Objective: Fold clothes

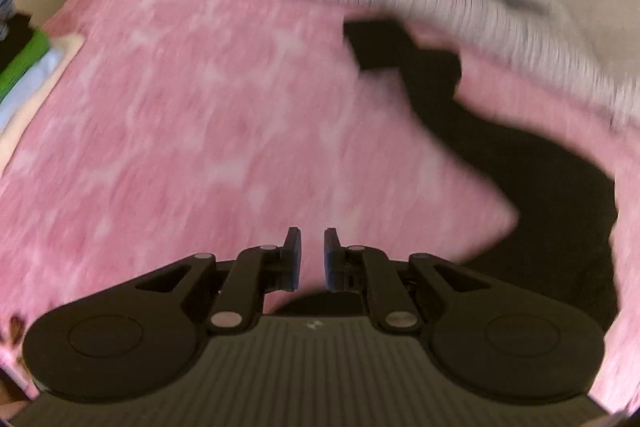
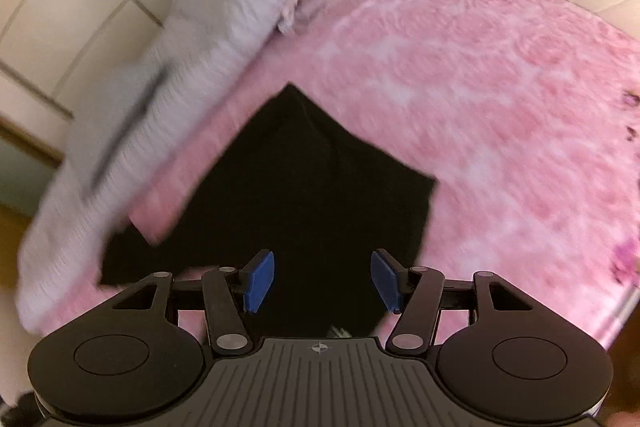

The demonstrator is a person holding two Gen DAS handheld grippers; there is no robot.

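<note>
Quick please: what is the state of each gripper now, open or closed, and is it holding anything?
Left gripper: open by a narrow gap, holding nothing.
Right gripper: wide open, empty, above the black garment.

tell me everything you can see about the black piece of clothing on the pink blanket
The black garment is plain, dark, matte cloth with no print or detail visible. It lies flat on the pink blanket, folded into a compact shape with straight edges and one pointed corner toward the grey ribbed bedding. A flap of pink blanket overlaps its edge on that side. The right gripper hangs above it with jaws open, not touching. What kind of garment it is cannot be told.
</note>
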